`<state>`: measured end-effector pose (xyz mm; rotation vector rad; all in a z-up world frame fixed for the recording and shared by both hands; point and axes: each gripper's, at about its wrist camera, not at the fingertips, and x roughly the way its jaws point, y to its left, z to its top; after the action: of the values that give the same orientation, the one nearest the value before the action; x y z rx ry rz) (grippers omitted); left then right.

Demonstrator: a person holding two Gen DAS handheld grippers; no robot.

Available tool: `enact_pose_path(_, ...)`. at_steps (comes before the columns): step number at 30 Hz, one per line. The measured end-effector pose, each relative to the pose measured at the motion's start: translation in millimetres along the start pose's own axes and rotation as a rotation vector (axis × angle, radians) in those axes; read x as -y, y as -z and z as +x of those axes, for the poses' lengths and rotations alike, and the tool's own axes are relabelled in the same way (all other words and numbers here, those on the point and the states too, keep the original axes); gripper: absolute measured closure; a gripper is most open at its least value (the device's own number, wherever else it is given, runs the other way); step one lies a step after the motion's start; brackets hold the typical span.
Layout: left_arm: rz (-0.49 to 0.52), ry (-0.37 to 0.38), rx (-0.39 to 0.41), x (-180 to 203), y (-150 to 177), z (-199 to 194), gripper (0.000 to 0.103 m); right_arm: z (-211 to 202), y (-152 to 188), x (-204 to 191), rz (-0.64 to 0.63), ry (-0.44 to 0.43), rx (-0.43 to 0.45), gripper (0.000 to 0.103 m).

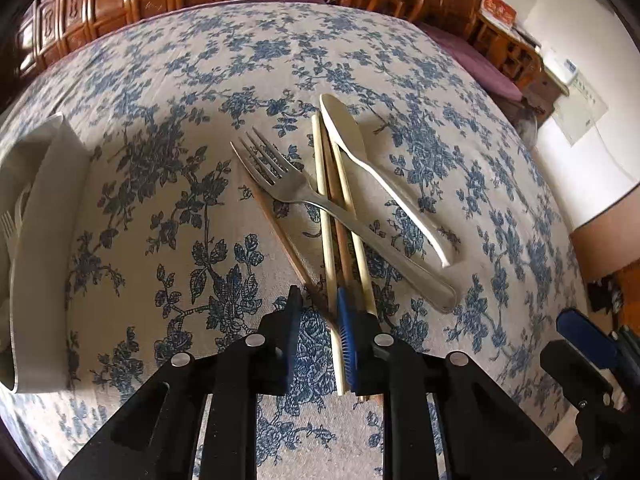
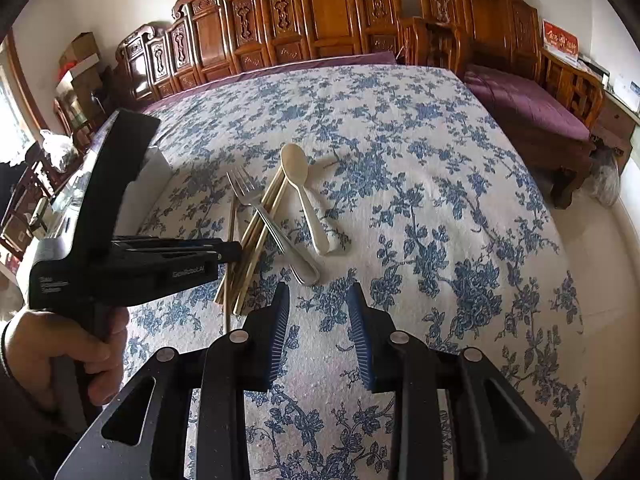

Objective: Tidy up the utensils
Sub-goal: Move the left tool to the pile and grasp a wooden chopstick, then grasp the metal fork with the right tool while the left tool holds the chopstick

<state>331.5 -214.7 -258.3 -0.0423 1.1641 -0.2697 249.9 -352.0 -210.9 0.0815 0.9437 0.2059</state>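
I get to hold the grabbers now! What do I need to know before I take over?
Left tool: down at the near ends of the chopsticks, narrowed around one or two. Whether it pinches them yet is unclear.
Right tool: open, empty, hovering over the cloth nearer than the pile.
Pile: fork lies across the chopsticks, pale spoon just right of them.
White tray at the left edge of the left view already has a pale fork in it.
Left to do: lift the chopsticks out from under the fork, then move the fork and spoon, probably to the tray.
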Motion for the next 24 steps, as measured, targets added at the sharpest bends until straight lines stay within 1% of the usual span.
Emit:
enact_pose_path(1,-0.007,0.011,0.0,-2,0,0,0.091,-1,0,-1,-0.007,0.004,0.001,0.07)
enact_pose_path(7,-0.026,0.049,-0.005,-20,7,-14,0.097,5,1,-6,-0.033,0.026,-0.009,0.07)
enact_pose_path(14,-0.016,0.07,0.006,-49,13,-42,0.099,15,3,-14,-0.029,0.025,-0.028,0.07)
enact_pose_path(16,0.025,0.064,0.013,-53,14,-54,0.099,19,-2,-16,-0.041,0.021,-0.028,0.071)
enact_pose_path(17,0.04,0.061,0.017,-53,15,-57,0.099,23,-5,-17,-0.051,0.024,-0.031,0.077)
enact_pose_path(24,0.107,0.075,0.029,-54,19,-75,0.099,47,-42,-27,-0.084,-0.025,-0.081,0.079)
